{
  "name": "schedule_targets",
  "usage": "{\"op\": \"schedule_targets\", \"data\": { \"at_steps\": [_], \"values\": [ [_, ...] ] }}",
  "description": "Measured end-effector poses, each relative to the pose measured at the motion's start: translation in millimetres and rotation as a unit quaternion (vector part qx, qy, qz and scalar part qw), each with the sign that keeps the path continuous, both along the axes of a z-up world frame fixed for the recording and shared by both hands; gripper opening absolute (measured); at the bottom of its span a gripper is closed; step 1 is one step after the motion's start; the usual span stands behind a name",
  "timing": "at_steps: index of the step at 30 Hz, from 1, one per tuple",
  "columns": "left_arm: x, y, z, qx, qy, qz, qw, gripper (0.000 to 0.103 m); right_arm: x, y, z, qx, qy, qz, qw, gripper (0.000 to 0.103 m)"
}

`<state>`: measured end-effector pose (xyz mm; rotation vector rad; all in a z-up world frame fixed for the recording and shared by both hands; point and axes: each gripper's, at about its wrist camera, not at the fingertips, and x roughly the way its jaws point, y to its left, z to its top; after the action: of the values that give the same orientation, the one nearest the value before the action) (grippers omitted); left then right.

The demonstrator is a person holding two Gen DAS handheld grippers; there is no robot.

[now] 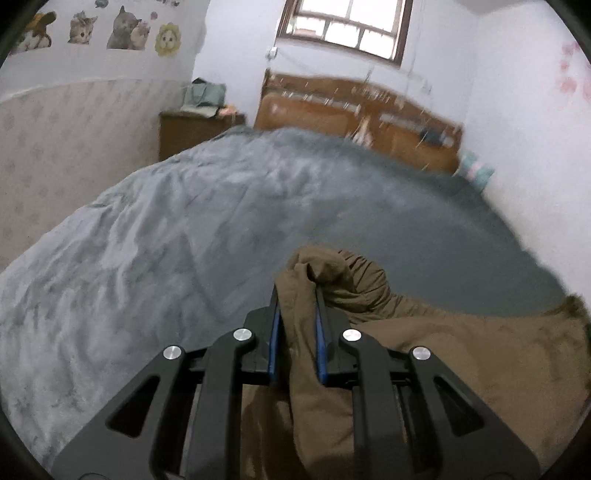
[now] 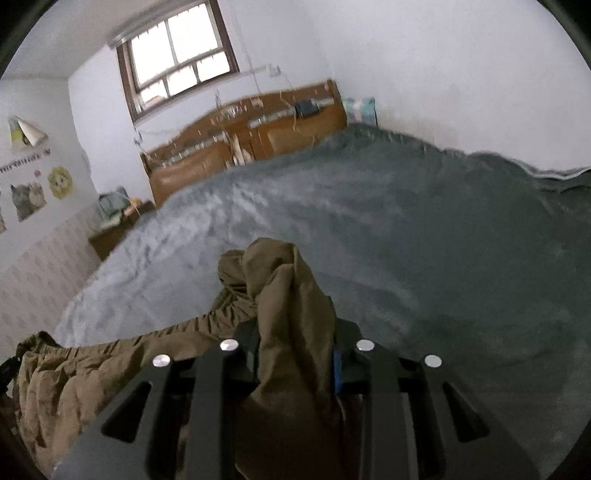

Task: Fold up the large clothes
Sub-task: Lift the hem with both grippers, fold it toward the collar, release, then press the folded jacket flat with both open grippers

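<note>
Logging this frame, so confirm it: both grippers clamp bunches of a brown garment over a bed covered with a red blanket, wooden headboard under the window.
One error: the blanket is grey, not red, as the left wrist view shows. The rest holds: the left gripper and right gripper each clamp the brown garment, with the wooden headboard under the window.

The left gripper point(image 1: 298, 291) points forward and somewhat down. Its two black fingers point(image 1: 274, 317) with blue pads stand close together, and a bunch of brown cloth point(image 1: 321, 362) is pinched between them; the cloth rises above the tips. The right gripper point(image 2: 295, 325) also points forward and somewhat down. Brown cloth fills the gap between its fingers and covers most of them, so only one blue pad point(image 2: 337, 373) shows.
</note>
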<state>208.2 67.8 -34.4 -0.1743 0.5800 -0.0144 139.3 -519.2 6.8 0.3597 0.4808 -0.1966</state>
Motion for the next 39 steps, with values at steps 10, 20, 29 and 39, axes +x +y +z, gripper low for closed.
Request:
{"op": "schedule_targets", "data": {
  "at_steps": [10, 20, 29, 39],
  "values": [
    [27.9, 22.1, -44.1, 0.059, 0.066, 0.061, 0.9942, 0.074, 26.2, -8.5, -39.2, -0.034, 0.087, -0.035, 0.995, 0.091],
    [-64.6, -47.8, 41.6, 0.095, -0.050, -0.062, 0.9923, 0.100, -59.7, 92.6, 48.6, -0.082, -0.050, 0.056, 0.994, 0.101],
    [-34.2, -115.5, -25.4, 0.145, -0.004, -0.107, 0.9837, 0.100, -22.8, 164.4, -17.0, -0.132, 0.038, 0.146, 0.980, 0.101],
    [-1.2, -120.7, -42.9, 0.134, 0.019, -0.099, 0.9859, 0.100, 22.7, 174.1, -49.3, -0.154, 0.062, 0.146, 0.975, 0.101]
  ]
}}
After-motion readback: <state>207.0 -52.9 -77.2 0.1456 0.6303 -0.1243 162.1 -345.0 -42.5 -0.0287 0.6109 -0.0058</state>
